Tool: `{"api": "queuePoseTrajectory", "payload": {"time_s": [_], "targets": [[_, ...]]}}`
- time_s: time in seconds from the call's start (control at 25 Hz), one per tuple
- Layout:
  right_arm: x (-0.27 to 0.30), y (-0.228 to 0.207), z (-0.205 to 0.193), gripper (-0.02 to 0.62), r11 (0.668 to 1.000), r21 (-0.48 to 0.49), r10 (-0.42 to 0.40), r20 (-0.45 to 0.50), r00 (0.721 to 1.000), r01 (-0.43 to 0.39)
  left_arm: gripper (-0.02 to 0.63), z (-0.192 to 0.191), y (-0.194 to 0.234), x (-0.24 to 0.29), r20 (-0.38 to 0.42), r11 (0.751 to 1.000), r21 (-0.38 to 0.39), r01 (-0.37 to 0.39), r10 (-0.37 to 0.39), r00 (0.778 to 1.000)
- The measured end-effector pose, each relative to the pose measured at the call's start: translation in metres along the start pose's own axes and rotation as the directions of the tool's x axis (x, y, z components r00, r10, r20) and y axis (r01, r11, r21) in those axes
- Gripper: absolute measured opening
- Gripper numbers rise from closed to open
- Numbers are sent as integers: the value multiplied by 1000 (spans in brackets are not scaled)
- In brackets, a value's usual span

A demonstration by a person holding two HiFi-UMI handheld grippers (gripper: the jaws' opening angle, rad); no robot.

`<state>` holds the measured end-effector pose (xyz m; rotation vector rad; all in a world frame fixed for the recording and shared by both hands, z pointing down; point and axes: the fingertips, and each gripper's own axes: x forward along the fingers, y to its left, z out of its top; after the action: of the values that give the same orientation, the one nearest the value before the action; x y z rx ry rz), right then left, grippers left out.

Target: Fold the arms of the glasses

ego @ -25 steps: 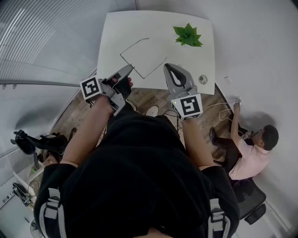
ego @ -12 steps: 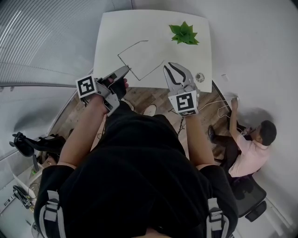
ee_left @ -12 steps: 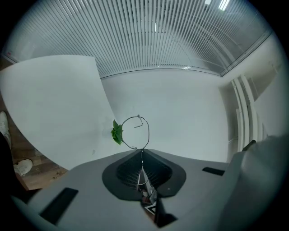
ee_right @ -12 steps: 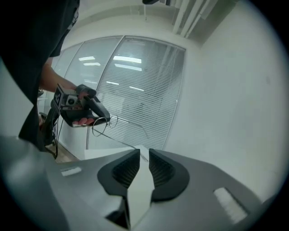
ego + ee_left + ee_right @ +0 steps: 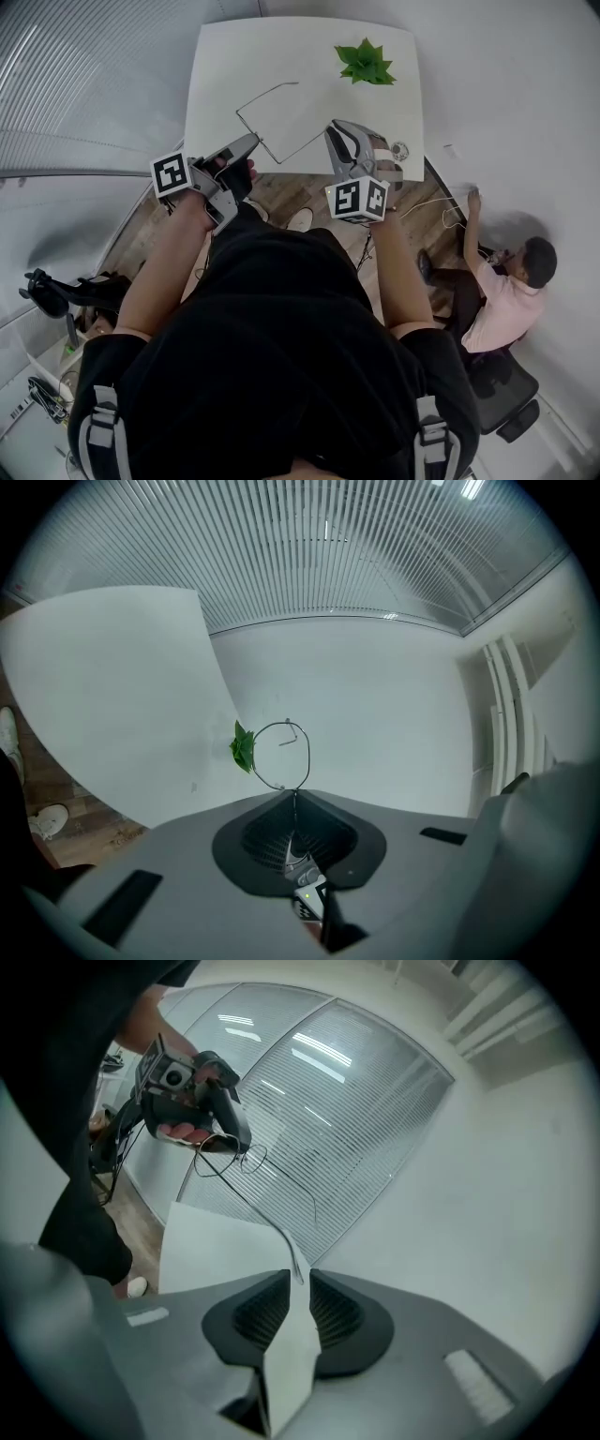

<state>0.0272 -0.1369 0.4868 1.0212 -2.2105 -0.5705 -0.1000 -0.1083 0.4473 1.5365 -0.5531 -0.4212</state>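
The thin wire-frame glasses (image 5: 274, 120) hang in the air over the near edge of the white table (image 5: 300, 56). My left gripper (image 5: 246, 145) is shut on the frame beside one round lens rim (image 5: 282, 754); in the left gripper view (image 5: 293, 799) its jaws meet on the wire. My right gripper (image 5: 339, 139) is at the end of one long arm (image 5: 246, 1194). In the right gripper view (image 5: 298, 1283) its jaws are opening, with a gap between them. The arm's tip (image 5: 296, 1267) lies in the mouth of the jaws, with neither pad pressing on it.
A green plant (image 5: 364, 64) stands at the table's far right, and a small round object (image 5: 400, 150) lies near its right front corner. A seated person in a pink shirt (image 5: 506, 305) is at the lower right, with cables on the wooden floor (image 5: 441, 220).
My right gripper has rolled and sunk a little, and its jaws have parted from shut. The left gripper and the glasses have hardly moved.
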Motion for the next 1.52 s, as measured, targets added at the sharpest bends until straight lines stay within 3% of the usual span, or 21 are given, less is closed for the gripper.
{"api": "queuePoseTrajectory", "payload": {"time_s": [0.64, 1.52], "targets": [[6, 4, 2, 43, 983, -184, -32, -29, 999, 26, 14, -5, 2, 0, -29, 1000, -2, -7, 7, 1000], [11, 12, 6, 41, 948, -318, 3, 9, 1000, 0, 14, -37, 10, 14, -113, 1000, 8, -13, 14, 994]]}}
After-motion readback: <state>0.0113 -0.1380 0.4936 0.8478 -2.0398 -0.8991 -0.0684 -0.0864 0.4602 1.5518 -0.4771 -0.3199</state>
